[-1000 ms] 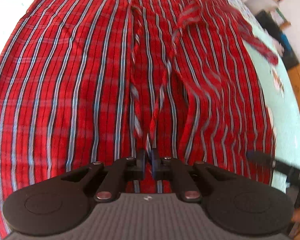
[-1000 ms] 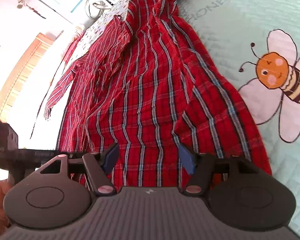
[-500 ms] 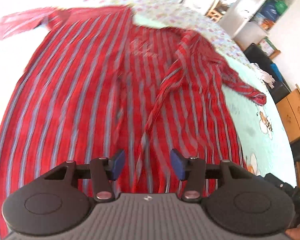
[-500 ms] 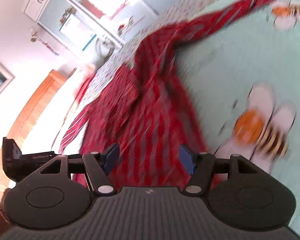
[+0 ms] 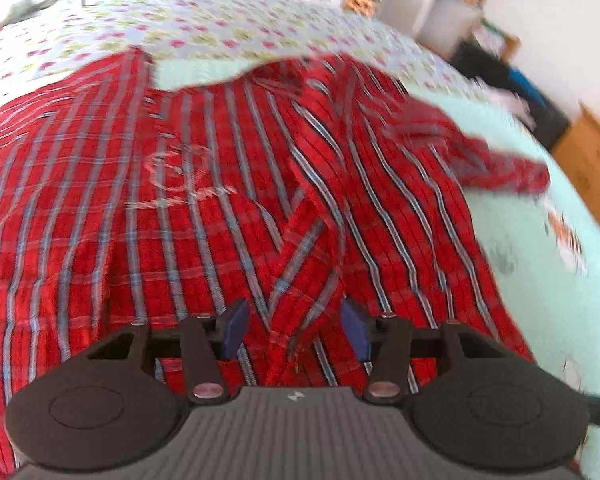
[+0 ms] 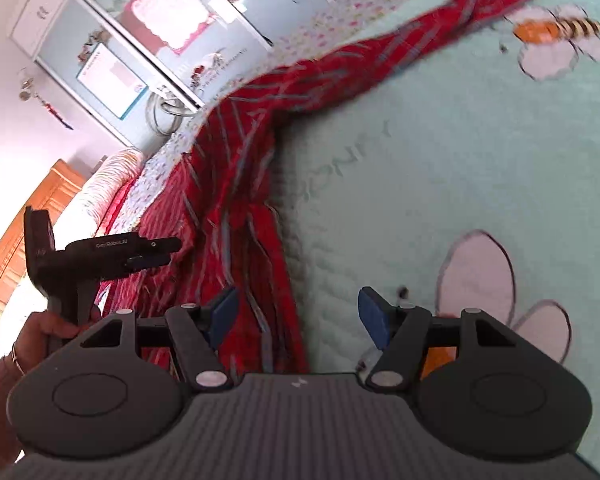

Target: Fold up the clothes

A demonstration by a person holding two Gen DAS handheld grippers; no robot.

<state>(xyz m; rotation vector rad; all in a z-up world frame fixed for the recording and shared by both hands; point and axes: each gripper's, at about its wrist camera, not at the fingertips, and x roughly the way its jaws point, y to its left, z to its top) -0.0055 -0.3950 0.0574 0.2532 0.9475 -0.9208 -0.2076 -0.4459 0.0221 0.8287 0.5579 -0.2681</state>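
The left gripper point(image 5: 294, 330) hangs just over the near hem of the red striped shirt point(image 5: 204, 216); its jaws have just been opening and now stand about half apart, a hem fold below the gap but no pad pressing it. The shirt lies spread on the mint bee-print blanket point(image 5: 540, 264), long axis running from the hem at the gripper away to the collar point(image 5: 284, 76) at the far end, stripes along that line. One sleeve point(image 5: 496, 164) trails right onto the blanket. Motion blur smears the cloth, and the pale chest emblem point(image 5: 172, 176) cannot be read. The shirt's left side is cut off by the picture edge. In the right wrist view, the right gripper point(image 6: 298, 316) hovers with jaws wide and empty over the shirt's edge point(image 6: 236, 216) and bare blanket point(image 6: 440, 184); the sleeve point(image 6: 420, 40) stretches far up-right. At left, a hand point(image 6: 44, 332) holds the other gripper's handle.
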